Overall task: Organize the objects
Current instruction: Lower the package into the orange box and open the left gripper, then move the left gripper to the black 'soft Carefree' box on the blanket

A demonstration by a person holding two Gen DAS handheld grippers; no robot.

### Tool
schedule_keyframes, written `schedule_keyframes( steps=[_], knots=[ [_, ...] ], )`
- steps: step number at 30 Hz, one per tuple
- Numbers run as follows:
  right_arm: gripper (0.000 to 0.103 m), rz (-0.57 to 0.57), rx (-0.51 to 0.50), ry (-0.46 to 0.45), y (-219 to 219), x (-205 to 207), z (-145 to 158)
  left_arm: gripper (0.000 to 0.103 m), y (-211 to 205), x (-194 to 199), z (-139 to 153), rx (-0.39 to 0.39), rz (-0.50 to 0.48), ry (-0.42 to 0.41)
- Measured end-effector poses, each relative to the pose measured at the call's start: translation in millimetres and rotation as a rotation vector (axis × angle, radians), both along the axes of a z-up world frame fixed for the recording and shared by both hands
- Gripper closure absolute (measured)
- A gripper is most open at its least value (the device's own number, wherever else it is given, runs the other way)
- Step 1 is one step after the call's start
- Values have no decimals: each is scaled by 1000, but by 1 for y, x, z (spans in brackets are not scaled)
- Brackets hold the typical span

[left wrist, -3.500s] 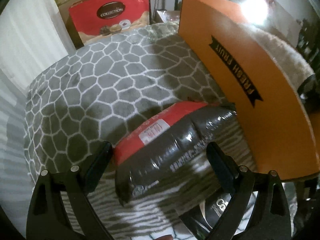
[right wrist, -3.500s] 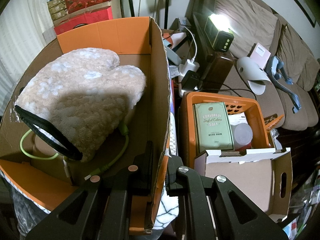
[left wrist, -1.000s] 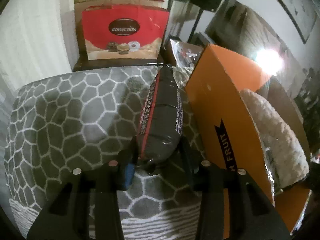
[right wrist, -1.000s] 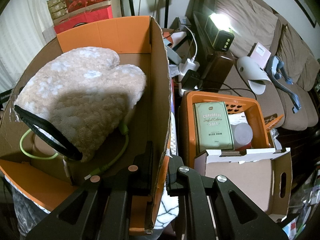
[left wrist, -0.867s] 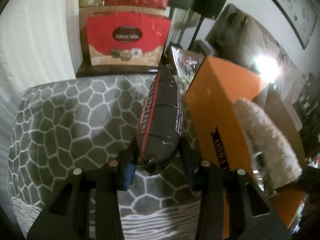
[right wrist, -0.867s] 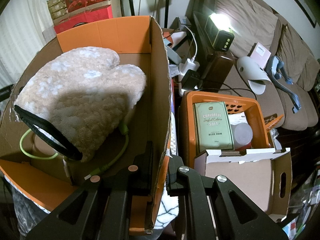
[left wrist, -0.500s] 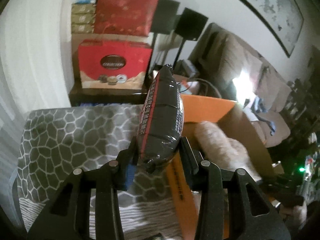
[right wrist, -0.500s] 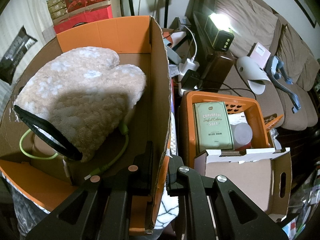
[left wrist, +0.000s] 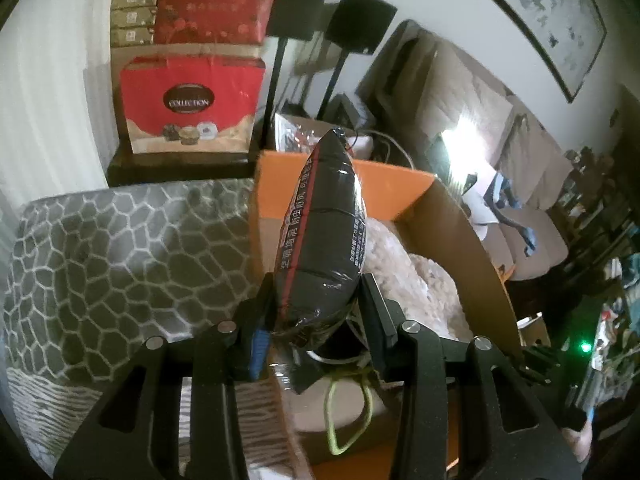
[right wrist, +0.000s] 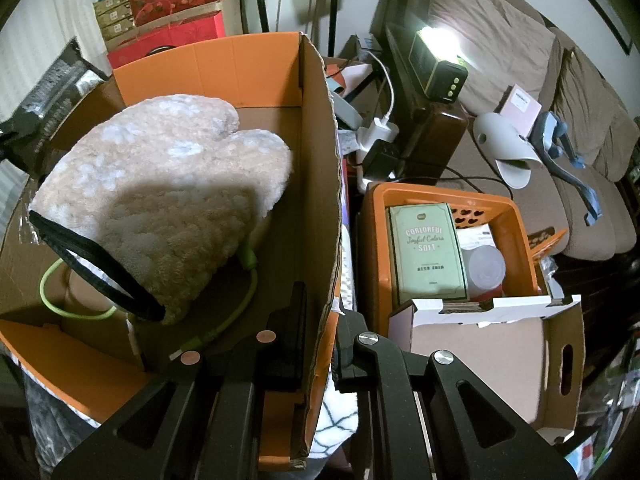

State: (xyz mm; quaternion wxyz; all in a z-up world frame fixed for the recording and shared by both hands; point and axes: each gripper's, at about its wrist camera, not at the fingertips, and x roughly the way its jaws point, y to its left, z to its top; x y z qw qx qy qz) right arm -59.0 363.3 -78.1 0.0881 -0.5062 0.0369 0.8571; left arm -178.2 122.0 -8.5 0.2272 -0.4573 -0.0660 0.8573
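My left gripper (left wrist: 316, 304) is shut on a black snack packet (left wrist: 324, 240) with a red stripe and holds it in the air over the near end of the orange cardboard box (left wrist: 472, 236). The packet also shows at the left edge of the right wrist view (right wrist: 52, 100). My right gripper (right wrist: 320, 332) is shut on the box's right wall (right wrist: 320, 184). Inside the box lie a fluffy beige mitt (right wrist: 160, 196) with black trim and a green cable (right wrist: 240, 300).
A grey honeycomb-pattern blanket (left wrist: 120, 252) lies left of the box. Red gift bags and boxes (left wrist: 192, 100) stand behind. To the right are an orange crate (right wrist: 452, 200) holding a green box, a white cardboard tray (right wrist: 480, 344), a lamp and a sofa.
My left gripper has lifted the packet off the blanket and carried it right, over the box. The packet now shows in the right wrist view. The right gripper has not moved.
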Motion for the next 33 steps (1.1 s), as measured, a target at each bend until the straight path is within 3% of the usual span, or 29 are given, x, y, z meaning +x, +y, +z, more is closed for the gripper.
schedule_keyframes(
  steps=[8, 10, 14, 17, 26, 33],
  knots=[
    [94, 0, 0, 0, 0, 0, 0, 63, 20, -2, -21, -28, 11, -68],
    [94, 0, 0, 0, 0, 0, 0, 48, 20, 0, -19, -37, 11, -53],
    [94, 0, -1, 1, 0, 0, -1, 44, 16, 4, -9, -44, 2, -33],
    [94, 0, -1, 0, 0, 0, -1, 34, 9, 8, 1, -64, 12, 1],
    [94, 0, -2, 1, 0, 1, -1, 33, -25, 22, 17, -114, -14, 54],
    [94, 0, -1, 0, 0, 0, -1, 32, -65, 31, 11, -139, -28, 30]
  ],
)
